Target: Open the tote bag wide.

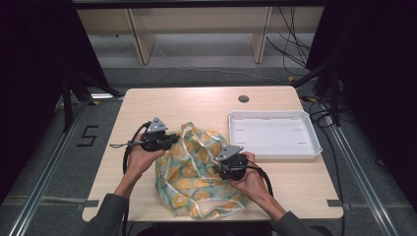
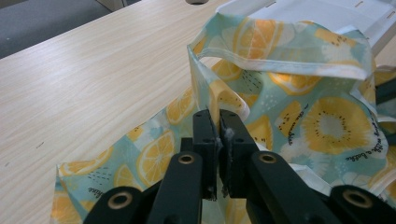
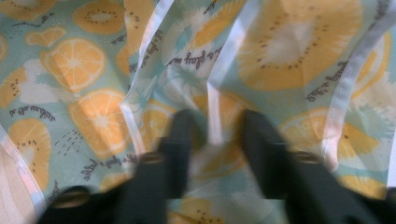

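- Bag (image 1: pixel 196 172) of thin cloth with lemon prints, lying crumpled on the front middle of the worktop (image 1: pixel 162 101), between the two hands.
- Left claw (image 2: pixel 218 122) pinched tight on a fold of the bag's edge, cloth squeezed between both jaws.
- Same claw (image 1: pixel 169 141) at the bag's upper left side in the high view, held in the left hand (image 1: pixel 139 158).
- Bag's rim standing up in a loop just past that claw.
- Right claw (image 3: pixel 214 128) with jaws apart, a white strip of the bag in the gap; blurred, so cannot tell if the pads touch the cloth.
- Same claw (image 1: pixel 219 169) on the bag's right side in the high view, held in the right hand (image 1: pixel 251 179).
- White tray (image 1: pixel 314 142) on the right of the worktop, just beside the bag, not touching the claws.
- Small round hole (image 1: pixel 243 99) in the worktop, behind the tray.
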Motion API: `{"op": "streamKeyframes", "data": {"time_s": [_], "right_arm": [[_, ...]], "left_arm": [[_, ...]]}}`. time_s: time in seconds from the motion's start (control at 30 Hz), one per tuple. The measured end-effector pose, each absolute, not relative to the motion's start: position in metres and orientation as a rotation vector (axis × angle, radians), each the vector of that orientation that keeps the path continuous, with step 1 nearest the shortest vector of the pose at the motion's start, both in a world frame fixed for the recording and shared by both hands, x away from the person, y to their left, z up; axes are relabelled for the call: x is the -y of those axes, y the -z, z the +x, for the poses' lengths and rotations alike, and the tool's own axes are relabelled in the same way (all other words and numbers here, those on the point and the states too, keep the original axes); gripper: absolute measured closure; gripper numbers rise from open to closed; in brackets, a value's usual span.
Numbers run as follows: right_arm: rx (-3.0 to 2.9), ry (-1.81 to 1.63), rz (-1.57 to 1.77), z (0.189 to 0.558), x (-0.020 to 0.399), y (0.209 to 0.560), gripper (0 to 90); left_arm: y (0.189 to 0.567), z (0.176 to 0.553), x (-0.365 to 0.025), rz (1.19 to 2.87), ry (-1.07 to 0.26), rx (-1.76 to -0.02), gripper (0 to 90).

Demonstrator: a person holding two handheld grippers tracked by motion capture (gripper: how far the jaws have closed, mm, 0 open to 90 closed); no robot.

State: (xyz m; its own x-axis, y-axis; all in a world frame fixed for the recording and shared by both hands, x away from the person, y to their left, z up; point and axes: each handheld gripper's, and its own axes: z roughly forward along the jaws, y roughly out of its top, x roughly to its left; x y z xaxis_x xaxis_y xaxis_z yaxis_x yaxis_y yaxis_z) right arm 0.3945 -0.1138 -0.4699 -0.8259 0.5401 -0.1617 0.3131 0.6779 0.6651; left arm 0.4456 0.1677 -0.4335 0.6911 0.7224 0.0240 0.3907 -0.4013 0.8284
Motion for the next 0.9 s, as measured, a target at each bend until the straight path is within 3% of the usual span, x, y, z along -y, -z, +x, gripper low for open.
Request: {"op": "streamKeyframes", "data": {"time_s": [0.07, 0.27, 0.3, 0.33, 0.4, 0.43, 0.53, 0.67, 0.83, 0.9], "right_arm": [[-2.538, -0.926, 0.641, 0.394, 0.117, 0.468, 90.0], [-2.548, -0.993, 0.635, 0.394, 0.121, 0.459, 90.0], [-2.551, -1.028, 0.620, 0.395, 0.123, 0.455, 90.0], [-2.537, -1.088, 0.642, 0.397, 0.126, 0.444, 90.0], [-2.527, -1.132, 0.648, 0.399, 0.128, 0.439, 90.0], [-2.505, -1.187, 0.653, 0.404, 0.130, 0.427, 90.0], [-2.504, -1.218, 0.650, 0.408, 0.130, 0.418, 90.0], [-2.465, -1.293, 0.652, 0.418, 0.127, 0.405, 90.0], [-2.430, -1.379, 0.665, 0.429, 0.124, 0.392, 90.0], [-2.436, -1.394, 0.673, 0.430, 0.123, 0.391, 90.0]], "left_arm": [[0.434, 0.446, -0.168, 2.033, -0.487, -0.850, 85.0], [0.432, 0.442, -0.170, 2.036, -0.462, -0.857, 77.4], [0.431, 0.441, -0.171, 2.037, -0.454, -0.854, 74.4], [0.429, 0.438, -0.172, 2.045, -0.448, -0.847, 65.0], [0.423, 0.428, -0.175, 2.064, -0.490, -0.864, 60.6], [0.419, 0.420, -0.177, 2.080, -0.495, -0.862, 51.4], [0.408, 0.397, -0.178, 2.085, -0.510, -0.838, 44.9], [0.403, 0.370, -0.165, 2.155, -0.567, -0.748, 40.4], [0.435, 0.368, -0.125, 2.312, -0.645, -0.639, 30.0], [0.439, 0.371, -0.121, 2.332, -0.686, -0.633, 33.3]]}}
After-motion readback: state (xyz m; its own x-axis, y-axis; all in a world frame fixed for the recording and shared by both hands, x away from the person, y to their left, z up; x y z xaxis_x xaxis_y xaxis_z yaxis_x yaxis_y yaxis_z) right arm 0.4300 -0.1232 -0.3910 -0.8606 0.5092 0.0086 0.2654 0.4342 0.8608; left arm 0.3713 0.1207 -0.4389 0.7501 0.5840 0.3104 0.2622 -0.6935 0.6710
